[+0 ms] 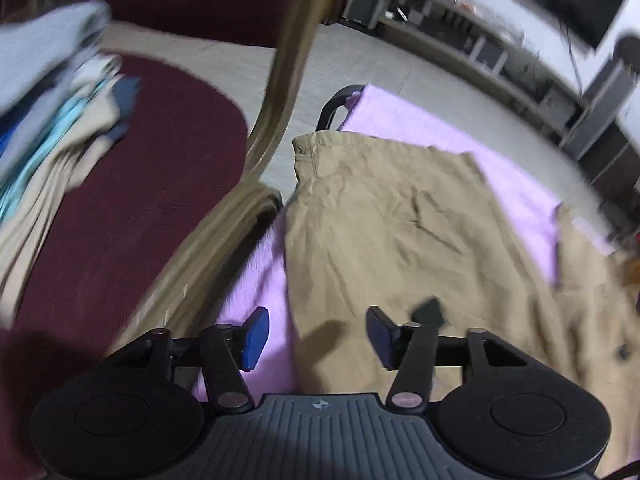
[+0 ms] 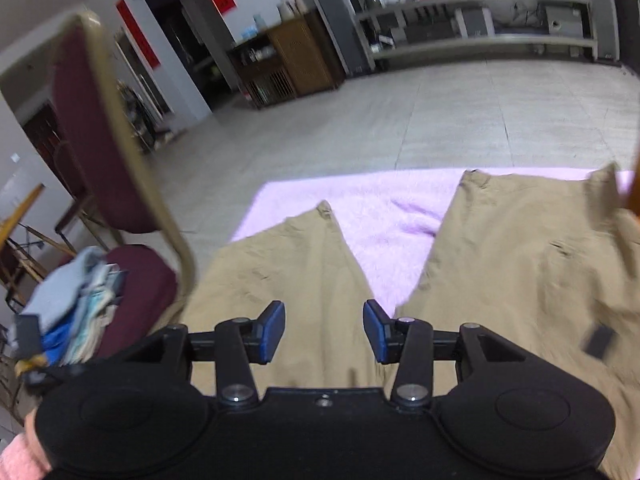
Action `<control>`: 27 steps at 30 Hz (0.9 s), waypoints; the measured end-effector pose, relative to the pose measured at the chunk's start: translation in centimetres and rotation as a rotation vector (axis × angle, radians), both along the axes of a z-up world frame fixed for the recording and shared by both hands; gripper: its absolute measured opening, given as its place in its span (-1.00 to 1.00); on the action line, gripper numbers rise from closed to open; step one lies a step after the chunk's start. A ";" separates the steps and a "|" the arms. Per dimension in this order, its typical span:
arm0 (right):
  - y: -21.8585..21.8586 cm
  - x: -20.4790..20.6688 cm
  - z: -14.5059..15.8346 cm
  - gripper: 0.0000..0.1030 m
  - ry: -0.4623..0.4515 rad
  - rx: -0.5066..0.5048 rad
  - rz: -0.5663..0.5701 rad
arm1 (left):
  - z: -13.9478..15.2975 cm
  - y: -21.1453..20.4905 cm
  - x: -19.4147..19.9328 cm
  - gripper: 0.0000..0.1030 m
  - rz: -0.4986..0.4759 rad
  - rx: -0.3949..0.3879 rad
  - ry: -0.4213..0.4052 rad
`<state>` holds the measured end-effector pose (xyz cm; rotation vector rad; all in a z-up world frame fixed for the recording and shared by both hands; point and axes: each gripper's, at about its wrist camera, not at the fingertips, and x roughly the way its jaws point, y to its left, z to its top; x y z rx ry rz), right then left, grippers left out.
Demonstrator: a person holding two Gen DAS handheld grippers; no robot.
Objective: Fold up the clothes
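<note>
Khaki trousers (image 1: 400, 232) lie spread flat on a lilac cloth (image 1: 460, 140), legs pointing away and parted in a V in the right wrist view (image 2: 520, 248). My left gripper (image 1: 318, 338) is open above the left edge of one trouser leg, nothing between its blue pads (image 1: 256, 338). My right gripper (image 2: 324, 332) is also open, hovering over the left leg (image 2: 296, 264) near the crotch, holding nothing. A small black tag (image 2: 598, 342) sits on the trousers at the right.
A maroon chair with a gold frame (image 1: 280, 92) stands left of the lilac cloth (image 2: 360, 200). A pile of folded clothes (image 1: 52, 112) rests on its seat (image 2: 140, 280). Tiled floor (image 2: 440, 120), shelving and a wooden cabinet (image 2: 296, 60) lie beyond. A pink sleeve (image 2: 16, 460) shows at bottom left.
</note>
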<state>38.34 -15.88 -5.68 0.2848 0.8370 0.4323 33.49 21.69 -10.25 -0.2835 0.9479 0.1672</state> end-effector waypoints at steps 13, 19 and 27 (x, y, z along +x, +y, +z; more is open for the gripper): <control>10.4 14.7 -9.6 -0.38 0.027 -0.206 0.033 | -2.1 -3.9 1.7 -0.93 -0.161 0.337 -0.024; 9.6 10.4 -6.5 -0.97 -0.211 -0.192 0.025 | -0.4 -6.8 1.6 -1.00 -0.126 0.611 -0.193; 4.6 9.1 -3.5 -0.96 -0.338 -0.179 -0.151 | 0.3 -6.5 4.6 -0.76 -0.067 0.606 -0.216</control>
